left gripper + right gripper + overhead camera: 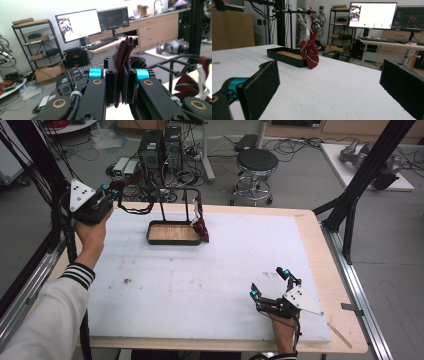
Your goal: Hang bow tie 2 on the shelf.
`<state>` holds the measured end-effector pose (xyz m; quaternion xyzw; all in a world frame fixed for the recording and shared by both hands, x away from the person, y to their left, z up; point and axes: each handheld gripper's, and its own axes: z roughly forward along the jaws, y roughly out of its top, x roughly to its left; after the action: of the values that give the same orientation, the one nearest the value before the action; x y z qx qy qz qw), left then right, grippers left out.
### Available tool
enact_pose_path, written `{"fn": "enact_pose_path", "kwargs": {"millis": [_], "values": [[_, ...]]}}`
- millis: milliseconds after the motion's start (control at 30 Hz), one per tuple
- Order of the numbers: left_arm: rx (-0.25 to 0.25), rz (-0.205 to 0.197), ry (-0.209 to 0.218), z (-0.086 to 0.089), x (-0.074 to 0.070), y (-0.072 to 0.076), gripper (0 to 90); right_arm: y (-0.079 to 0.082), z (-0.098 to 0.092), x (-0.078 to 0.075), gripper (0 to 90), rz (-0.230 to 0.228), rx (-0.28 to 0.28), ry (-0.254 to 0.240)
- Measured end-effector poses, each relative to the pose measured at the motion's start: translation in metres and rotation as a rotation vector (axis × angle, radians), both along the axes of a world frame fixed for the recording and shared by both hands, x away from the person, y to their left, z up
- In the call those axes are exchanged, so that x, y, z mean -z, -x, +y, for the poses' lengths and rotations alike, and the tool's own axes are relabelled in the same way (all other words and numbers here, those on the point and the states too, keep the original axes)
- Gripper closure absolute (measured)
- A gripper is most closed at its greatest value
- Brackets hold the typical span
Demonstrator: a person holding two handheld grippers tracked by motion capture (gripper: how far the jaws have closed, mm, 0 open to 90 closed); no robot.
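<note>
High view: left tool [112, 195] clamps the dark red tie [135, 210] to draw it along the rack [172, 202]; right tool [270, 282] rests agape on the counter [200, 285].

A dark red tie [310, 53] with thin white stripes hangs by a black tray [287, 58] on white foam [210, 280].

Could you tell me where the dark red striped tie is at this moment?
In the high view the tie hangs over the black rack's right end, beside the wooden-bottomed tray, far left of the table.

One tie [201, 226], one rack [172, 233]
</note>
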<state>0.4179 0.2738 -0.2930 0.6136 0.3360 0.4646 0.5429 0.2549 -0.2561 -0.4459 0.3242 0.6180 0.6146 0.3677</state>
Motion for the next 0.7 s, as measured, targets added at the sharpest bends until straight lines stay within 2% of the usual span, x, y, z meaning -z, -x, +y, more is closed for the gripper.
{"fn": "enact_pose_path", "kwargs": {"millis": [67,167,333,633,700], "values": [[-0.011,0.007,-0.015,-0.002,0.003,-0.003,84.2,0.000,0.000,0.001,1.9,-0.003,-0.004,0.007],[-0.021,0.015,-0.008,-0.004,0.006,-0.007,84.2,0.000,0.001,0.002,2.0,0.003,-0.004,0.006],[-0.030,0.035,-0.029,-0.007,0.013,-0.016,84.2,-0.001,0.003,0.005,2.0,0.006,-0.004,0.013],[-0.037,0.062,-0.011,-0.008,0.024,-0.025,84.2,-0.002,0.002,0.009,1.9,0.017,0.004,0.009],[-0.042,0.071,-0.002,-0.007,0.027,-0.026,84.1,-0.002,0.001,0.009,2.0,0.008,0.007,0.010]]}}
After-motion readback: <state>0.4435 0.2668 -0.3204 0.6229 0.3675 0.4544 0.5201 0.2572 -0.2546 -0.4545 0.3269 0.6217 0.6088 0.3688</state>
